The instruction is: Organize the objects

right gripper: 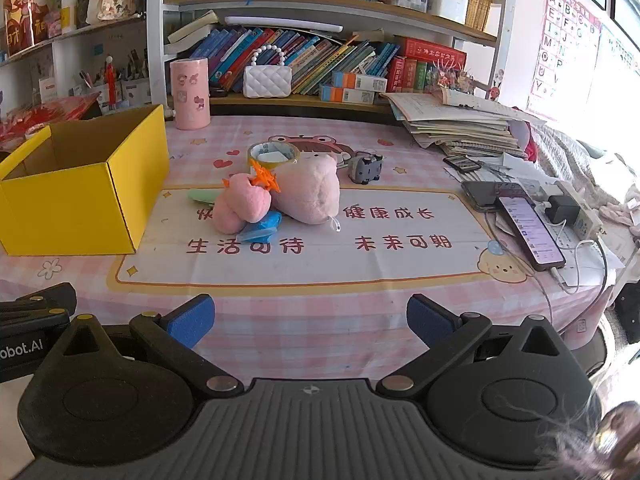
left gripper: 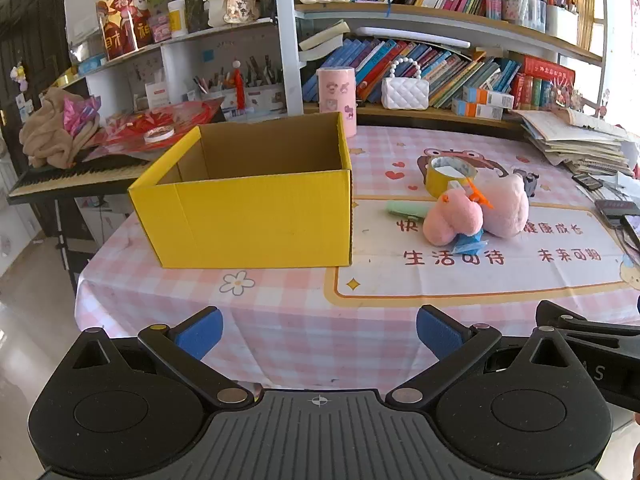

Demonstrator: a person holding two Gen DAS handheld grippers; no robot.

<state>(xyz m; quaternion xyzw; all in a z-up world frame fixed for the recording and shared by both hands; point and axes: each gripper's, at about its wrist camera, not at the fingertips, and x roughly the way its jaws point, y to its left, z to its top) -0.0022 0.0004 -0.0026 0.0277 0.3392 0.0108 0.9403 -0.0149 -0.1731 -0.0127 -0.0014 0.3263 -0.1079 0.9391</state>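
Note:
An open yellow cardboard box (left gripper: pixel 248 216) stands on the pink checked tablecloth (left gripper: pixel 280 320); it also shows at the left of the right wrist view (right gripper: pixel 76 204). To its right lies a pile: a large pink plush (right gripper: pixel 310 192), a small pink plush (right gripper: pixel 236 208), an orange plastic toy (right gripper: pixel 264 178), a blue wrapper (right gripper: pixel 260 228), a green item (right gripper: pixel 202 195), a yellow tape roll (right gripper: pixel 274 154) and a small grey toy (right gripper: pixel 365 168). My left gripper (left gripper: pixel 319 332) is open and empty near the table's front edge. My right gripper (right gripper: pixel 311 320) is open and empty too.
A pink cylinder (right gripper: pixel 190 94) stands behind the box. Phones, a charger and cables (right gripper: pixel 532 224) lie at the right, with a paper stack (right gripper: pixel 460 124) behind. Bookshelves (right gripper: pixel 320 60) line the back. A keyboard (left gripper: pixel 76 176) with clutter stands left of the table.

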